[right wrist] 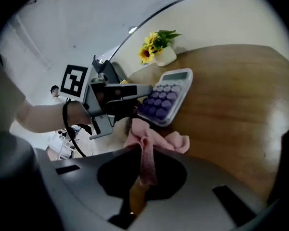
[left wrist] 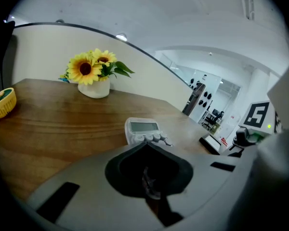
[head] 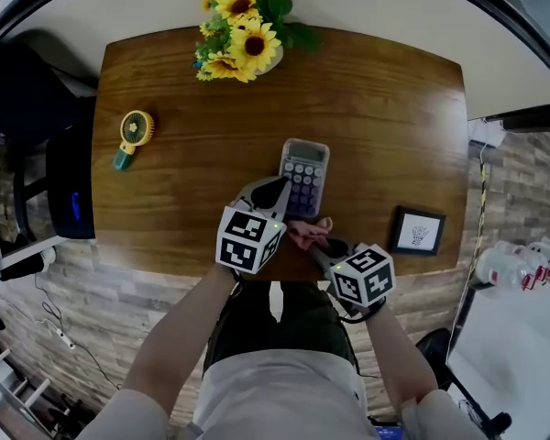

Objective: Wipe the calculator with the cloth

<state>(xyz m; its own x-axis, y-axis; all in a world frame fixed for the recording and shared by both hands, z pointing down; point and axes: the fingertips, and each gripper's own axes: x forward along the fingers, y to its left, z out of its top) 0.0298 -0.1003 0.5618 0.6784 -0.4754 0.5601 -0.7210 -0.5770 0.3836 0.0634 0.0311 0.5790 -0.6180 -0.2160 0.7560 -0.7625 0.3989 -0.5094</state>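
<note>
**Item 1, right gripper**. The jaws are clamped on the pink cloth. One fold runs up between them and a loose bunch spills past the tips. In my head view this gripper sits at the table's near edge, with the cloth at the calculator's bottom end, touching it or nearly so.

**Item 2, left gripper**. The jaws are drawn together, with nothing I can name between them. The tips lie at the near-left corner of the calculator. I cannot tell whether they press on it or only rest beside it.

**Item 3, calculator**. It lies flat on the wooden table, towards the near side. It has a grey case and purple keys, and its display is at the far end.

**Item 4, surroundings.** There is a sunflower pot at the far edge, a yellow hand fan to the left and a small framed picture to the right. All are well apart from the work.

**Handling note (my judgement).**
- I would lay the loose bunch on the keys, not the jaw tips, so that only fabric meets the plastic.
- I would stroke away from me, from the bottom keys towards the display, with light pressure. The case looks light and likely to skid.
- The left tips should brace the near-left corner against that push.
- The stroke should stay right of the left gripper, so the cloth does not snag on it.
</note>
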